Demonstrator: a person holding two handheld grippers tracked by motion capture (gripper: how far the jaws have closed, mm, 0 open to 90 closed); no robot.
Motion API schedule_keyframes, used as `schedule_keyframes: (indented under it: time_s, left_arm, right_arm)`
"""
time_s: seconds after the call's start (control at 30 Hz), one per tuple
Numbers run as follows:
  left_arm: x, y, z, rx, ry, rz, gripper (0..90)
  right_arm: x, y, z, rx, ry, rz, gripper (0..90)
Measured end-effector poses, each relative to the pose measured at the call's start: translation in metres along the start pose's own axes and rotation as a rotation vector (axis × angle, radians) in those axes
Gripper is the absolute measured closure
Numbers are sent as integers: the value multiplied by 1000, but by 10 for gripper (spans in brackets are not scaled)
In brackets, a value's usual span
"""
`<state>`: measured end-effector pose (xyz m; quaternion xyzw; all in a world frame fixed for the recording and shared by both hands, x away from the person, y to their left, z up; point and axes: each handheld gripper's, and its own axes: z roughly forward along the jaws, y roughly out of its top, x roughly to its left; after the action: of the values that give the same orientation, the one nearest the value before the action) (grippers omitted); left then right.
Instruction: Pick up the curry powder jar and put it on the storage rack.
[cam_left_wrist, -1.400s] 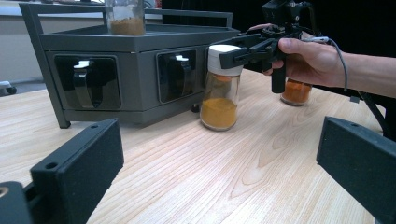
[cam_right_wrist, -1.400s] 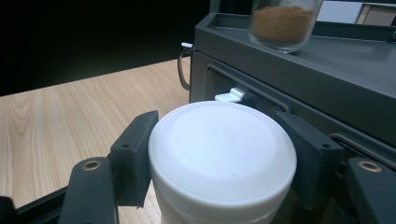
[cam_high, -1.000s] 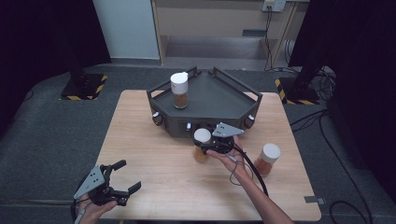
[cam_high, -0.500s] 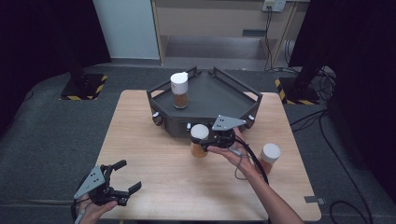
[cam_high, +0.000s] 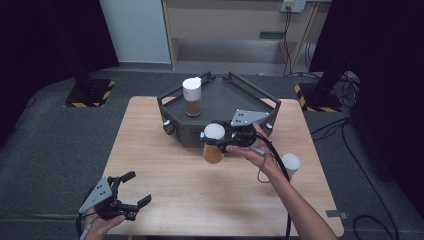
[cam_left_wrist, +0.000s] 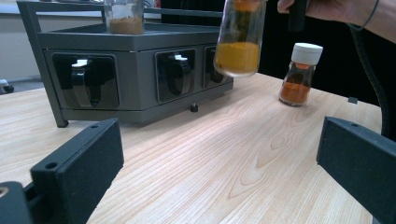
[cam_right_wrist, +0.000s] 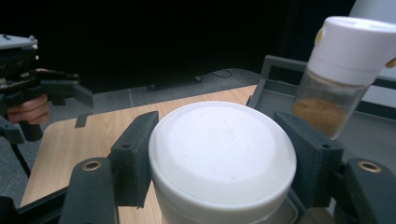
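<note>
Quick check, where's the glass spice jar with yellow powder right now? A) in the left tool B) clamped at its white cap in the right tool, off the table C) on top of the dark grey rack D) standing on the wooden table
B: the right tool clamps the white cap of the glass spice jar with yellow powder, whose base hangs clear above the wooden table.

- No word, brand, label or number can be read anywhere in these pictures.
- The white cap (cam_right_wrist: 222, 154) clamped between the right gripper's fingers (cam_right_wrist: 135, 154) is plain, though faint embossing on its top may be there; too blurred to tell.
- The jar (cam_left_wrist: 299, 74) on the desk beyond the left gripper's fingers (cam_left_wrist: 79, 163) bears no readable label.
</note>
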<state>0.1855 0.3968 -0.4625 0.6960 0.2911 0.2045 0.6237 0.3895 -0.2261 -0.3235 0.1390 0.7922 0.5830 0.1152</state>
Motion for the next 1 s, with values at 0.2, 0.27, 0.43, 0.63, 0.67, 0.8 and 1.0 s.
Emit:
schedule_keyframes:
  time_s: [0.2, 0.27, 0.43, 0.63, 0.67, 0.8, 1.0]
  left_arm:
    - [0, 0, 0, 2, 0, -1, 0]
    - [1, 0, 0, 3, -1, -2, 0]
    - [1, 0, -1, 0, 2, -5, 0]
    - [1, 0, -1, 1, 1, -4, 0]
    - [1, 0, -1, 1, 2, -4, 0]
    - [1, 0, -1, 1, 0, -5, 0]
    - [1, 0, -1, 4, -2, -5, 0]
  right_arm:
    - [-6, 14, -6, 1, -15, 4, 340]
    - [-8, 19, -7, 3, -20, 2, 340]
    - [-14, 28, -10, -1, -19, 2, 341]
    - [-19, 38, -10, 3, -14, -8, 341]
    - [-20, 40, -10, 7, -13, -11, 341]
    - [-22, 43, -8, 8, -10, -1, 340]
    - [-22, 48, -4, 6, -12, -10, 341]
